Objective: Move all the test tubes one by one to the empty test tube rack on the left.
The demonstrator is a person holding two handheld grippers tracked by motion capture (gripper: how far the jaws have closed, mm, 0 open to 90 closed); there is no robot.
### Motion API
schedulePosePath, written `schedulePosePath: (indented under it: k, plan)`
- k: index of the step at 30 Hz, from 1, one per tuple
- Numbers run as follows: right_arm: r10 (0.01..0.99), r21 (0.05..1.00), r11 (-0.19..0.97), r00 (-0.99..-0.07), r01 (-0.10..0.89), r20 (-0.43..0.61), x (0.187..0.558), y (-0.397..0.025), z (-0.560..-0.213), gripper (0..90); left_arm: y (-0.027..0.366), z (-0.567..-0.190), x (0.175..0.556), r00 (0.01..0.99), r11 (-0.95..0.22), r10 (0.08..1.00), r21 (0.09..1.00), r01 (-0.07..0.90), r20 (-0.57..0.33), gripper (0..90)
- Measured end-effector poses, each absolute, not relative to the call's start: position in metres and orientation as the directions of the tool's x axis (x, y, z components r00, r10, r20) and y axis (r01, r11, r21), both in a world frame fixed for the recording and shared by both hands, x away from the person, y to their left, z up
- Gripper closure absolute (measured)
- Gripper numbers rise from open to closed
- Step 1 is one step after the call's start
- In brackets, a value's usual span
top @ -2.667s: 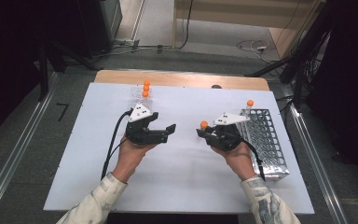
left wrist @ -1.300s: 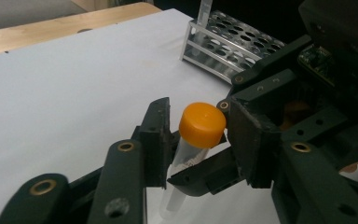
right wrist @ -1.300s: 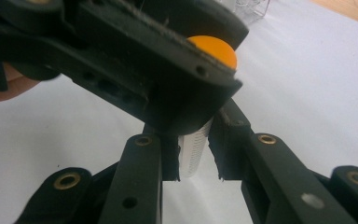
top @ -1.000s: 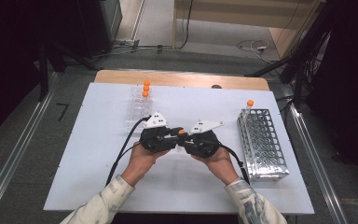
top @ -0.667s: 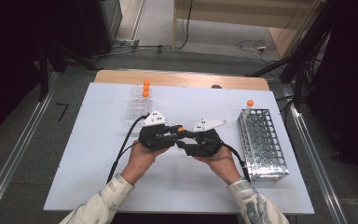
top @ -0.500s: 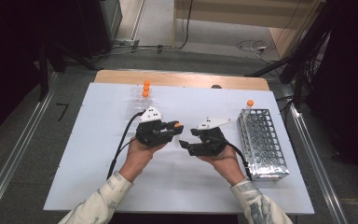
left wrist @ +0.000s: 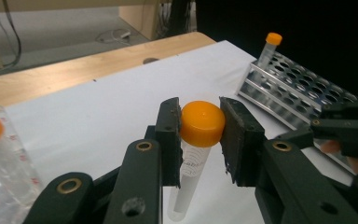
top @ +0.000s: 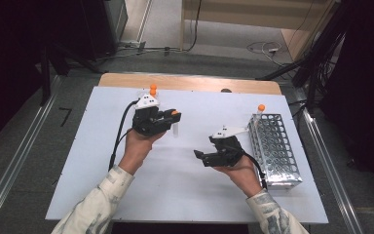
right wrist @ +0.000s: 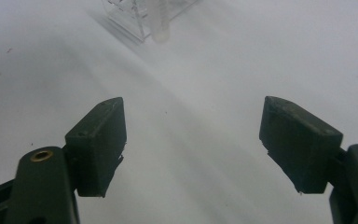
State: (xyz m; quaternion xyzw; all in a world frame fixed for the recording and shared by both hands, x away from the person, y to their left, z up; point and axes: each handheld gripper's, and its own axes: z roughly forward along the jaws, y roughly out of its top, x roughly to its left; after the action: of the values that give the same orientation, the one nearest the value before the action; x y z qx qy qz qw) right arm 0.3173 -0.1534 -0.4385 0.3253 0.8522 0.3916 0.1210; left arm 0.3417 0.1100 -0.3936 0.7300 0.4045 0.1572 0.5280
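Orange cap: my left tool [left wrist: 200, 135] clamps the clear plastic tube's orange screw cap [left wrist: 202, 123]; tube bottom cut off below.
Right tool [right wrist: 193, 140]: jaws wide apart over white worktop [right wrist: 205, 84].
Metal perforated rack [top: 275, 146]: right of it.

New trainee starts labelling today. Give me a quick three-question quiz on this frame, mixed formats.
1. True or false: the left gripper is shut on the tube at its orange cap.
2. The right gripper is: A) shut on a tube, B) open and holding nothing, C) resting in the rack.
3. How many tubes stand in the metal rack, and where?

Key
1. True.
2. B.
3. One, the orange-capped tube at the rack's far end.
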Motion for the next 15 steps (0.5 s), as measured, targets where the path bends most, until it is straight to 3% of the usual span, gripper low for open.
schedulePosePath:
  k: [15]
  plan:
    - [0.664,0.751,0.461,-0.745,0.473,0.062,0.316,-0.161,-0.436,18.5,0.134,-0.38,0.358,0.555,-0.071,0.808,0.903,0.424,-0.197,70.3]
